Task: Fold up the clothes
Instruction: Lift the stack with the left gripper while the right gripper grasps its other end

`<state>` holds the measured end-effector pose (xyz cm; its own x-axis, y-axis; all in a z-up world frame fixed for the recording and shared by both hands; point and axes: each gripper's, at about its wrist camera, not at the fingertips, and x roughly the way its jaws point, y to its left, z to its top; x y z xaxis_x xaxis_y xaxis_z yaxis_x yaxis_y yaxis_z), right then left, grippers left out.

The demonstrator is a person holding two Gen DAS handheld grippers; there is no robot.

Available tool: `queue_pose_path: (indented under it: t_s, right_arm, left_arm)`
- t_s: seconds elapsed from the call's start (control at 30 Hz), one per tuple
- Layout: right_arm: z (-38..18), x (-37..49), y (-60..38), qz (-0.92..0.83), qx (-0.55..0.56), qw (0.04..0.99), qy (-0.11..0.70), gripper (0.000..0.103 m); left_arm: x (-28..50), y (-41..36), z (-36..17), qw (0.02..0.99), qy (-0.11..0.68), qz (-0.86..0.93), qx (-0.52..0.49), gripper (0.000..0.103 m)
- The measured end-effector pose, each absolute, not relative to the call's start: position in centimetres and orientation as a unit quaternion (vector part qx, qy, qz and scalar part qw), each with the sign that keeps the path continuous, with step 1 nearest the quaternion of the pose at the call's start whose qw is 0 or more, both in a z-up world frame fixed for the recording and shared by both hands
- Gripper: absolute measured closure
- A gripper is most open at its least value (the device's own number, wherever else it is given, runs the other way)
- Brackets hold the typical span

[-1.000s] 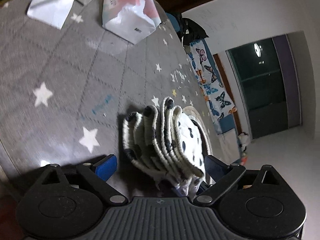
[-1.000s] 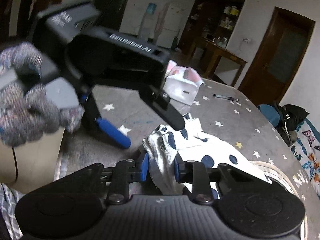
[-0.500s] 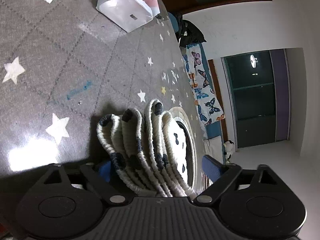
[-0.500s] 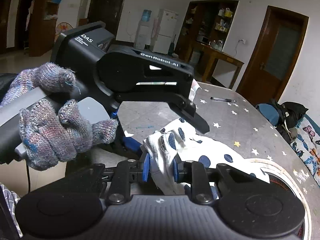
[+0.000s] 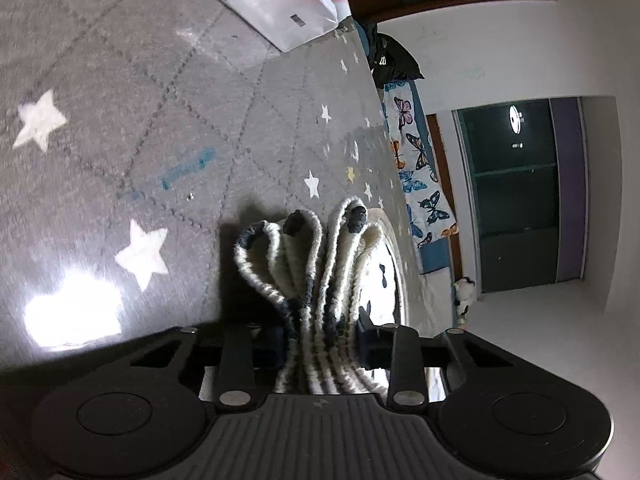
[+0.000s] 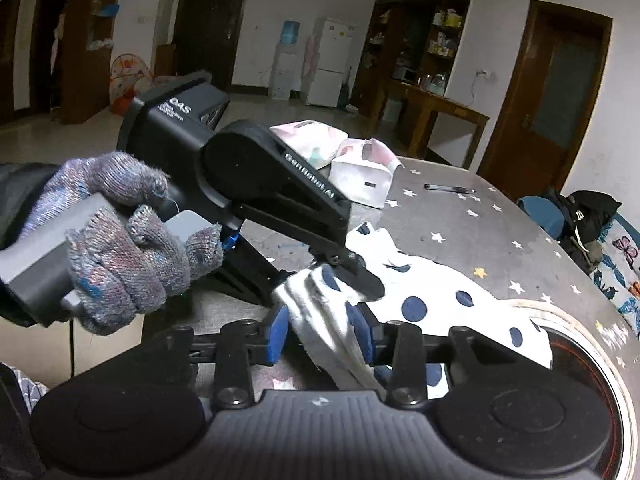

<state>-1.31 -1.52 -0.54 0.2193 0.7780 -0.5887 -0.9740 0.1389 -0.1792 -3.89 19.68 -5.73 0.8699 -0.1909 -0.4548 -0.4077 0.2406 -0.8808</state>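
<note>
A white garment with navy dots (image 6: pixel 440 300) lies on the grey star-patterned table (image 6: pixel 460 220), its near edge gathered into pleats. In the left wrist view those bunched folds (image 5: pixel 320 272) stick out from my left gripper (image 5: pixel 320 336), which is shut on them. The right wrist view shows a gloved hand (image 6: pixel 128 248) holding the left gripper (image 6: pixel 320 280), clamped on the same bunch just beyond my right gripper (image 6: pixel 320 334). The right gripper's blue pads (image 6: pixel 278 334) press the cloth from both sides.
Two white tissue packs (image 6: pixel 360 176) and a pen (image 6: pixel 448 189) lie farther back on the table. A round ringed plate (image 6: pixel 580 360) sits under the garment's far end. A dark jacket (image 6: pixel 588 216) hangs beyond the table's right edge.
My left gripper was open around the pleats a second ago and has shut on them. The right gripper's jaws stand slightly wider than before, still on the cloth.
</note>
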Motion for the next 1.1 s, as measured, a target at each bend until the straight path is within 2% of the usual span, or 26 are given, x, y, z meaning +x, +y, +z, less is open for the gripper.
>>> queue_pose_path:
  t_s: [0.17,0.43,0.7,1.1]
  right_arm:
    - [0.2,0.4,-3.1,0.589,-0.234,0.747,0.2,0.059]
    - [0.0,6.8,-5.1,0.505,-0.173,0.809,0.246,0.056]
    - [-2.1,10.7,-5.7,0.473,-0.116,0.819,0.302,0.055]
    - [-4.5,15.0,-6.3,0.428,-0.043,0.825,0.367,0.055]
  left_arm:
    - [-4.1,19.9,-5.6,0.759,0.252,0.07,-0.596,0.071]
    - [-4.9,20.8,-4.8,0.781,0.267,0.077,-0.559,0.071]
    - [-5.8,22.1,-3.7,0.804,0.283,0.084,-0.517,0.071]
    - [-6.1,22.6,-3.5,0.808,0.283,0.076,-0.51,0.07]
